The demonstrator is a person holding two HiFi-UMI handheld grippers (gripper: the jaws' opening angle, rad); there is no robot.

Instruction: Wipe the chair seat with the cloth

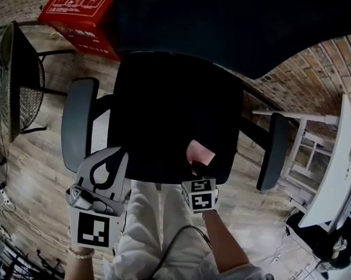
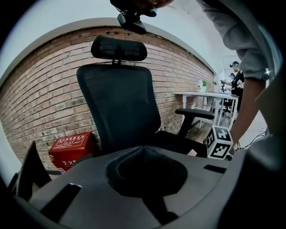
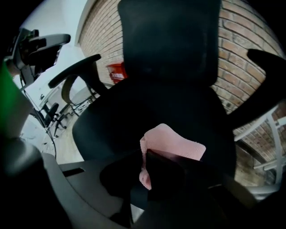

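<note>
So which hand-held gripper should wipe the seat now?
Right. The right hand-held gripper is shut on the cloth, over the seat near its front edge. The left hand-held gripper is shut on nothing, off the front-left corner.

One chair [image 1: 165,107], one cloth [image 1: 199,152], one red box [image 1: 82,15]

The pink cloth [image 1: 199,153] lies on the black chair seat's [image 1: 165,107] near edge, right of centre, pinched in the right gripper [image 1: 200,169]. The left gripper [image 1: 106,163] is at the seat's near-left corner.
</note>
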